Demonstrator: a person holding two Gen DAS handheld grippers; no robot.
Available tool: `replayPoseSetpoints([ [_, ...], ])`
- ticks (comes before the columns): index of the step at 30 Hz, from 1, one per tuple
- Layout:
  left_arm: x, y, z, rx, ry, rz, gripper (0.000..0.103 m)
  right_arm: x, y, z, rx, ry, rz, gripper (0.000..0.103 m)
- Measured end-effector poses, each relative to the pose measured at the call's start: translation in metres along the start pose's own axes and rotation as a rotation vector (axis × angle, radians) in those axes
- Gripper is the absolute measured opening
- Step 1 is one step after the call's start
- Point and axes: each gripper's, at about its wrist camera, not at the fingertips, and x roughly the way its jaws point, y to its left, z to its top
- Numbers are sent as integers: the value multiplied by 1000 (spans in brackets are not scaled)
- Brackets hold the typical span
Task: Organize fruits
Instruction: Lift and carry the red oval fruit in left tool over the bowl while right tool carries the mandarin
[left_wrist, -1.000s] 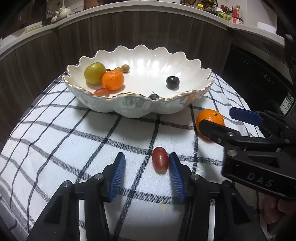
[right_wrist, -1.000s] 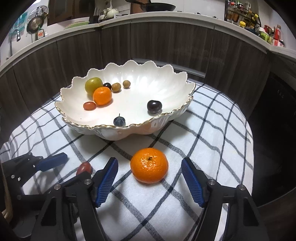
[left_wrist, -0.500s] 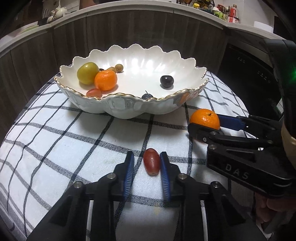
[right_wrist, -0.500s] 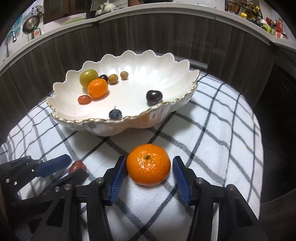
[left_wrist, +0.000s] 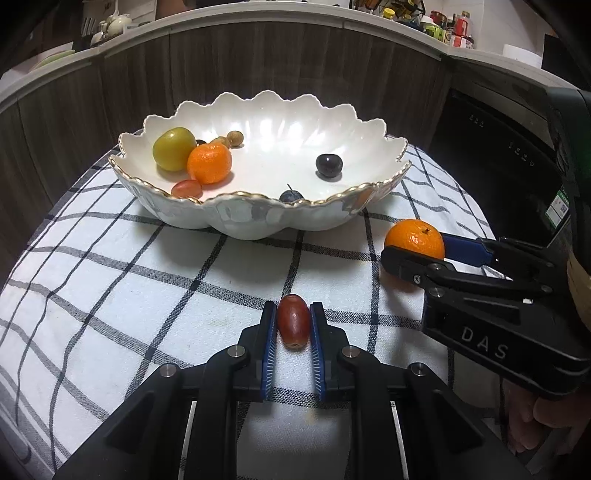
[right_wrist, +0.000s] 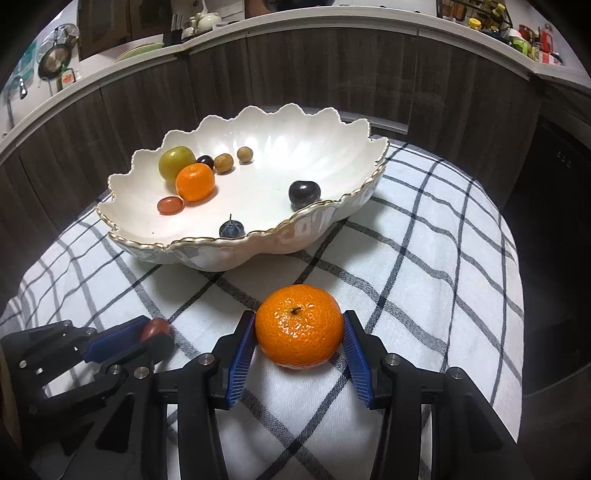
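A white scalloped bowl (left_wrist: 258, 218) with a gold rim stands on a checked cloth and holds several fruits: a green plum, a small orange, a cherry tomato, dark cherries, a blueberry. My left gripper (left_wrist: 293, 325) is shut on a red grape (left_wrist: 293, 326) lying on the cloth in front of the bowl. My right gripper (right_wrist: 299, 332) is shut on a mandarin (right_wrist: 298, 332) resting on the cloth to the right of the grape. The mandarin also shows in the left wrist view (left_wrist: 413, 238), and the grape in the right wrist view (right_wrist: 153, 328).
The white cloth with black checks (right_wrist: 424, 240) covers a round table, falling off at its right and left edges. Dark wooden cabinet fronts (left_wrist: 295, 74) curve behind the bowl. A black appliance (left_wrist: 498, 147) stands to the right.
Both grippers have closed from wide open: the left onto the red grape, the right onto the mandarin. Both moved slightly forward around their fruits.
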Motion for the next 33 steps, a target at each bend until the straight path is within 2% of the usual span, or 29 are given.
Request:
replayPoseSetpoints([
  [23, -56, 13, 20, -21, -88, -50, 19, -63, 22, 7, 44, -87, -75, 48],
  [33, -67, 16, 25, -20, -108, -67, 19, -80, 33, 13, 38, -119, -83, 48],
])
